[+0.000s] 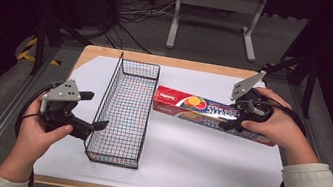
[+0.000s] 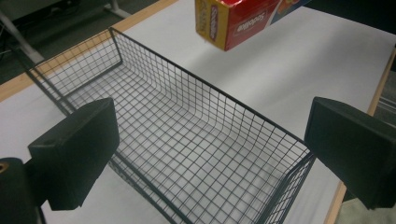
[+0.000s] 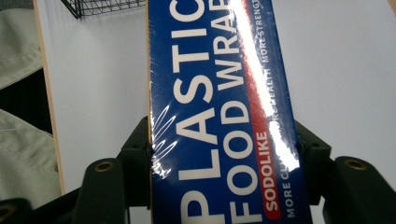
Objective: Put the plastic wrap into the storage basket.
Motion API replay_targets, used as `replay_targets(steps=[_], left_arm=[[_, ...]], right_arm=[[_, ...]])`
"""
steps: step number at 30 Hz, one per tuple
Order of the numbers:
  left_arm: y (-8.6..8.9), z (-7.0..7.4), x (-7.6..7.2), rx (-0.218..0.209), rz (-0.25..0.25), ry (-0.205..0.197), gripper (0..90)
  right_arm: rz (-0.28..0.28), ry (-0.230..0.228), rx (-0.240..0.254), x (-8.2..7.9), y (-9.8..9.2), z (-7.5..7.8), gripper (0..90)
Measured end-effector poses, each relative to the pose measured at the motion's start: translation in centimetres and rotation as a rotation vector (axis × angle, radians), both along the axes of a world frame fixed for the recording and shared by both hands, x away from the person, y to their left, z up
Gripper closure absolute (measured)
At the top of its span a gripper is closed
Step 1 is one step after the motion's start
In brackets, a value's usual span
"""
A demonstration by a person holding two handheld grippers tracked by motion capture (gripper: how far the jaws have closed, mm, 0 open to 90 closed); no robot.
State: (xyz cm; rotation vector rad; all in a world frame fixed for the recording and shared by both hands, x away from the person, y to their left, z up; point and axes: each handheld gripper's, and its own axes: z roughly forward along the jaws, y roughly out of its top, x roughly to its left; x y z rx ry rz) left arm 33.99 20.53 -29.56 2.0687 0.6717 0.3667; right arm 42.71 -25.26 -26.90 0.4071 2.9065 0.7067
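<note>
From the high view, the right gripper (image 1: 235,118) is clamped on the plastic wrap box (image 1: 188,105), held right of the wire basket (image 1: 123,112) over the white table (image 1: 195,154). The left gripper (image 1: 93,111) sits left of the basket. In the left gripper view its jaws gape wide with nothing between them, and the basket (image 2: 187,140) lies ahead. In the right gripper view the jaws pinch the box (image 3: 219,116) on both sides.
</note>
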Motion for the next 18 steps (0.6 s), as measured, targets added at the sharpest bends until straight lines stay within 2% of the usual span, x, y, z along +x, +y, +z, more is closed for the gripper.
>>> replay_targets(steps=[4, 8, 11, 16, 18], left_arm=[[-1.0, 0.4, 0.4, -0.009, -0.052, 0.002, 4.7], [-2.2, 0.9, 0.8, 0.004, -0.103, 0.000, 4.7], [-3.3, 1.3, 1.4, -0.003, -0.133, 0.002, 4.7], [-5.6, 2.1, 2.1, 0.034, -0.188, -0.008, 4.7], [-6.0, 2.2, 2.2, 0.034, -0.201, -0.007, 4.5]], right_arm=[[0.018, 0.006, -0.005, -0.4, 1.1, -0.1, 40.0], [0.028, 0.009, -0.008, -0.7, 2.0, -0.2, 40.0], [0.038, 0.011, 0.005, -0.8, 2.5, -0.4, 40.0], [0.051, 0.027, -0.005, -1.1, 3.4, -0.5, 40.0], [0.056, 0.026, -0.006, -1.1, 3.6, -0.6, 40.0]])
